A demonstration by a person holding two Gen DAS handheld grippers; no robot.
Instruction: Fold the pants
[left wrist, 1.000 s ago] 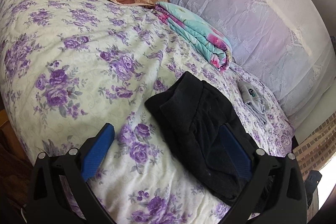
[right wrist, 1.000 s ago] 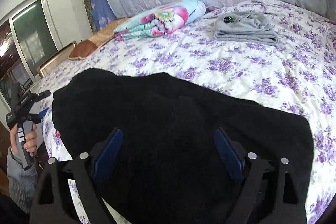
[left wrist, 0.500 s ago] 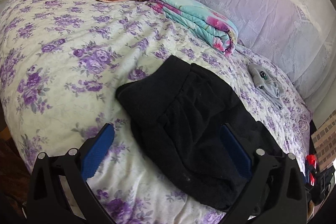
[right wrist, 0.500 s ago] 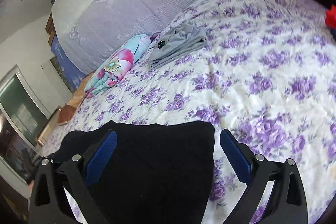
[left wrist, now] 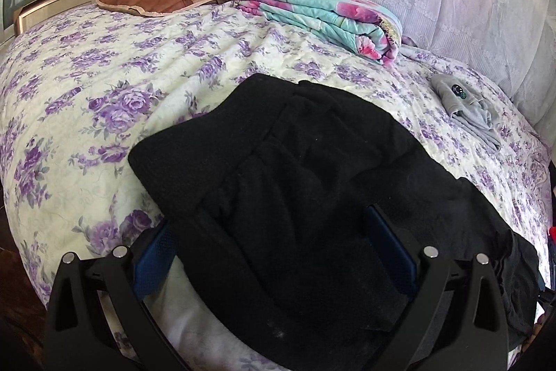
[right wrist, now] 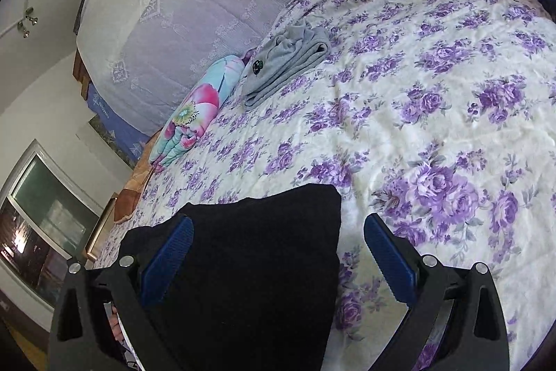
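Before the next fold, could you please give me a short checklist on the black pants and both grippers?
1. Black fleece pants lie on the purple-flowered bedspread: ok.
2. Pants lie flat: not ok, bunched in ridges.
3. Left gripper open, holding nothing: ok.
4. Right gripper open over the pants' corner: ok.
5. Folded grey garment and rolled floral blanket lie apart from the pants: ok.
6. Pants' near edge hanging off the bed: cannot tell.

Bright soft daylight, no hard shadows; strong fisheye warp, dark vignette corners; focus sharp.
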